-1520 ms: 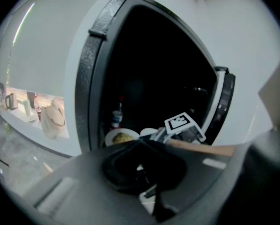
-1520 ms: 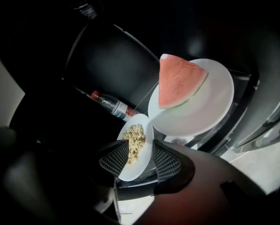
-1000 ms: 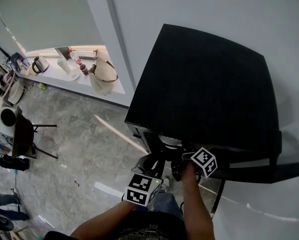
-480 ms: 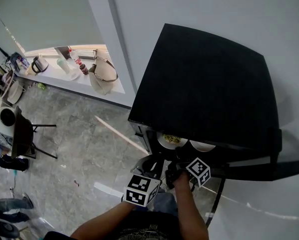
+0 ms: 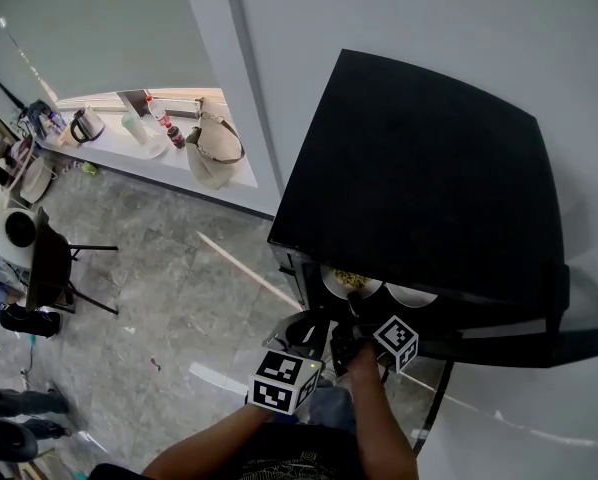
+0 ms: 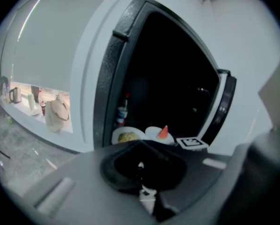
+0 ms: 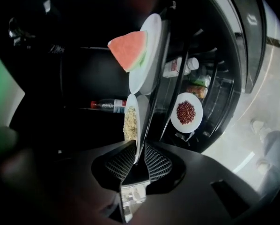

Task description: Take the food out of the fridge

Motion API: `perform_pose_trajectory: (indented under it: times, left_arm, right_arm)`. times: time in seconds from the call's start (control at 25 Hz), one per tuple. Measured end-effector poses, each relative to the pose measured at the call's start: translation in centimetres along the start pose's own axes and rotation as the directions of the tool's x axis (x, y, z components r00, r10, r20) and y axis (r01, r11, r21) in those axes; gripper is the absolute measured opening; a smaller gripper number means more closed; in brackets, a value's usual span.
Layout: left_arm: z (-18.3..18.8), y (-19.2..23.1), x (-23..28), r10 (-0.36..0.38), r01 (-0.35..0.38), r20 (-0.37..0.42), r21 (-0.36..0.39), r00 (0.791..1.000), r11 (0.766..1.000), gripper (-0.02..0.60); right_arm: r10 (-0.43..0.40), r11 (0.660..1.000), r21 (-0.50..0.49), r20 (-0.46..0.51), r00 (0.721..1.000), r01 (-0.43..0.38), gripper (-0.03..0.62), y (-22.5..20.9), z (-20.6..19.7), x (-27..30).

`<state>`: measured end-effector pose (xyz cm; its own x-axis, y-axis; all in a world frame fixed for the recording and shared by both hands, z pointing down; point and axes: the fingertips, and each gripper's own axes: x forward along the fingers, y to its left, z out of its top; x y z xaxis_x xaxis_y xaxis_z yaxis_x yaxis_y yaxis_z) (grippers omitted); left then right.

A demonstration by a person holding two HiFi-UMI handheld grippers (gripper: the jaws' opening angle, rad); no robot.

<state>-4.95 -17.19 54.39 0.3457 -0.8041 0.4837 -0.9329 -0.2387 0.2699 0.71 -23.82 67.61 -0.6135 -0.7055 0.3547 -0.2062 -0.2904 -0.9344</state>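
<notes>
The black fridge (image 5: 419, 168) stands open below me. A white plate of yellow food (image 7: 130, 121) lies on a shelf, its rim between the pads of my right gripper (image 7: 138, 156). The jaws have just been opening, and a gap shows beside the rim. Behind it sits a plate with a watermelon wedge (image 7: 128, 48). A plate of red beans (image 7: 186, 112) rests on a lower shelf. In the head view both upper plates (image 5: 349, 280) peek from the fridge front, with the right gripper (image 5: 357, 316) at them. My left gripper (image 6: 140, 165) hangs outside the fridge, shut on nothing.
A bottle (image 7: 107, 105) lies deep on the shelf, and more bottles (image 7: 182, 67) stand in the open door's rack. The door (image 5: 539, 333) swings out to the right. A ledge with a bag and kettle (image 5: 214, 153) runs along the far left, above grey floor.
My right gripper has drawn back from the fridge toward me and rolled. Two plates now show at the fridge front where one showed before. The left gripper has stayed put.
</notes>
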Motion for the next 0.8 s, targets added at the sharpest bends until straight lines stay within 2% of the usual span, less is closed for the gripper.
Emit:
perform_pose_trajectory:
  times: [0.12,0.2,0.52,0.8]
  left_arm:
    - [0.1,0.2,0.0,0.002,-0.002,0.002,-0.003,1.000,1.000,-0.005]
    - [0.1,0.1,0.0,-0.001,0.001,0.003,-0.004,1.000,1.000,-0.004]
    - [-0.3,-0.3,-0.2,-0.017,0.017,0.001,-0.006,1.000,1.000,-0.005]
    - [-0.1,-0.8,-0.9,-0.033,0.033,0.015,0.000,0.999,0.999,-0.005]
  right_arm:
    - [0.030,0.999,0.038,0.020,0.999,-0.031,0.020,0.6,0.0,-0.4]
    - [0.056,0.998,0.028,0.026,0.998,-0.057,0.009,1.2,0.0,-0.8]
    - [0.134,0.991,0.020,0.013,0.991,-0.134,0.006,1.8,0.0,-2.5]
    - [0.208,0.978,-0.028,0.007,0.978,-0.208,0.006,3.5,-0.4,-5.5]
